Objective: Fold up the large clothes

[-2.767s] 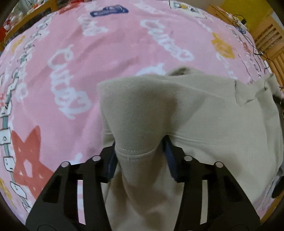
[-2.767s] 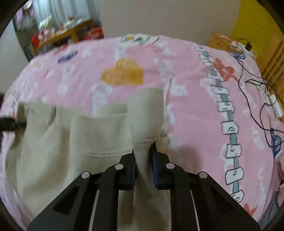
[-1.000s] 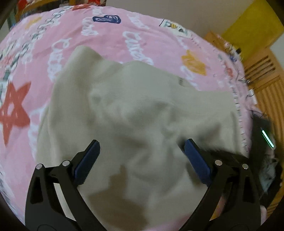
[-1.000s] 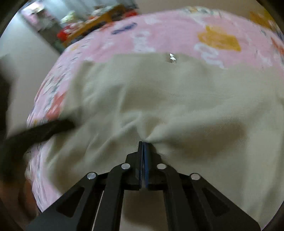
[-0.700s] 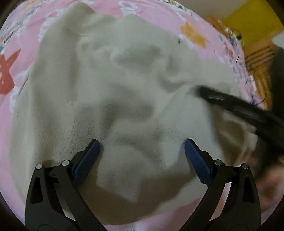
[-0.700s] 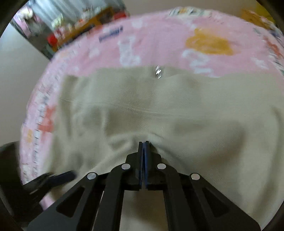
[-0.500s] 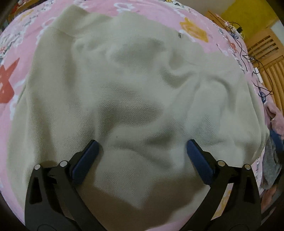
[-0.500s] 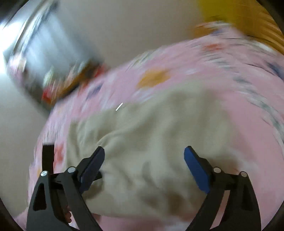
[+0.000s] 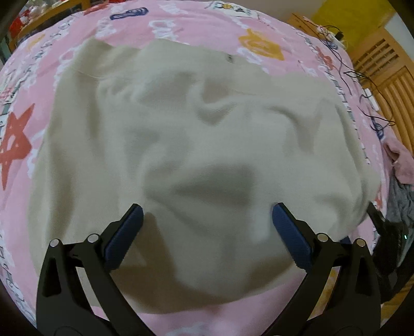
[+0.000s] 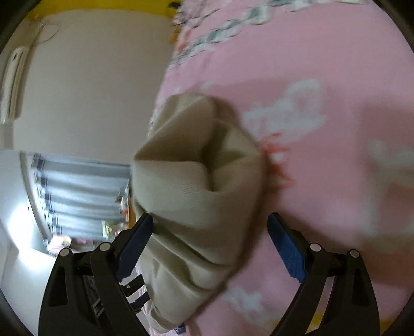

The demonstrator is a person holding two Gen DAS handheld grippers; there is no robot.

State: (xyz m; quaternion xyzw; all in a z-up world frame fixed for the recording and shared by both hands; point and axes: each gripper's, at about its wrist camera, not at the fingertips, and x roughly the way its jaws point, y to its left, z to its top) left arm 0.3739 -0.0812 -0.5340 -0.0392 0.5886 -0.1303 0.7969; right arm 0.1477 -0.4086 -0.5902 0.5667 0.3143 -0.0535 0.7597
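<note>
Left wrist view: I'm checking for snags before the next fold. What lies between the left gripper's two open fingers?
In the left wrist view, only the beige garment spans the left gripper; neither pad pinches it.

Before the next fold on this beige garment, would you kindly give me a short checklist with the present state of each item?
1. Left hand-held gripper free of cloth: ok, jaws stand wide above the beige garment.
2. Right hand-held gripper released: ok, jaws wide, pads not pressing the fabric between them.
3. Garment lying flat on the pink bedspread: not ok, wrinkles and raised folds across the middle.
4. Near hem on the bed: ok in the left wrist view.
5. Bunched end in the right wrist view smoothed: not ok, still rolled up.
6. Loose cables clear of the garment: ok.
</note>
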